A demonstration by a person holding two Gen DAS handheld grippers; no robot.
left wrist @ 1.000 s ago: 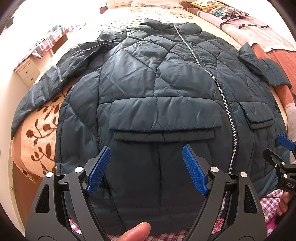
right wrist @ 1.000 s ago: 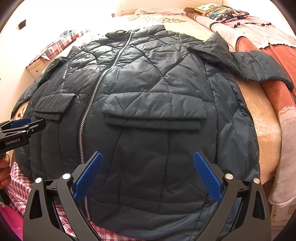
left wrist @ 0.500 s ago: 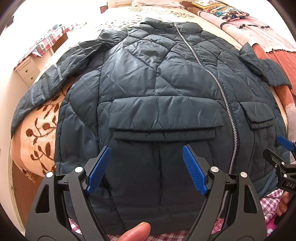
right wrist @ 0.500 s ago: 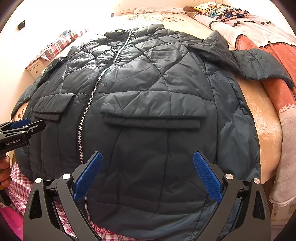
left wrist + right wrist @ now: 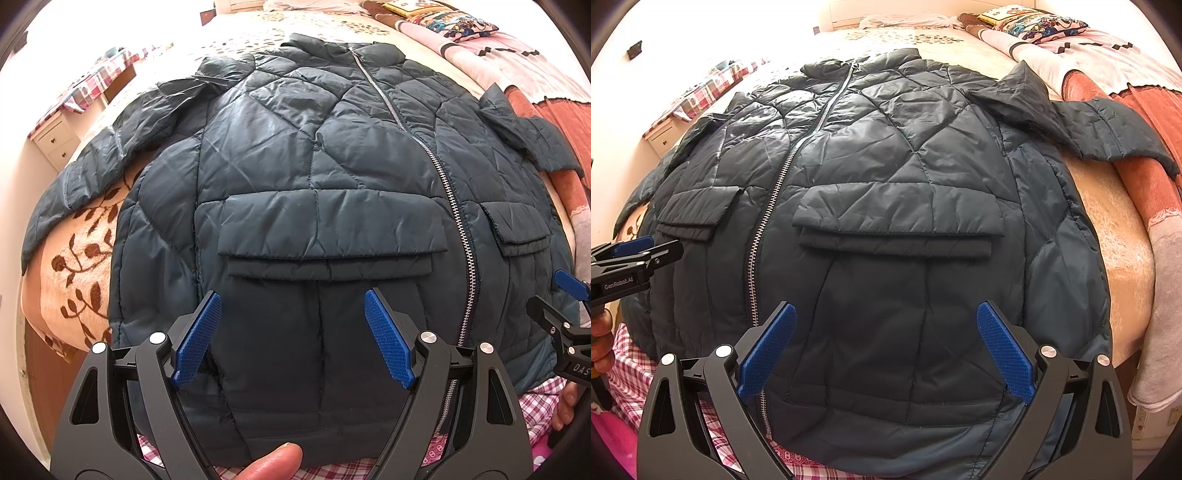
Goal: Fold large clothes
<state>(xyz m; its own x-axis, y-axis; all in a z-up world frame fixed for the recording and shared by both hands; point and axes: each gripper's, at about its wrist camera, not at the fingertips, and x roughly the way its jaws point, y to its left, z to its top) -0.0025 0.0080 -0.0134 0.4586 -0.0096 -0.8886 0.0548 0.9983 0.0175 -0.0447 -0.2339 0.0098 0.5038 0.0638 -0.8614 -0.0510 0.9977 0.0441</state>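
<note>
Both grippers are showing black frames, blue textured pads, silver pivot screws; left gripper (image 5: 291, 336), right gripper (image 5: 886, 354); left one's side is reading "GenRobot.AI".

"GenRobot.AI" stands in white on the black body of the left claw (image 5: 646, 251); the right claw (image 5: 565, 295) shows only the letters "DAS".
</note>
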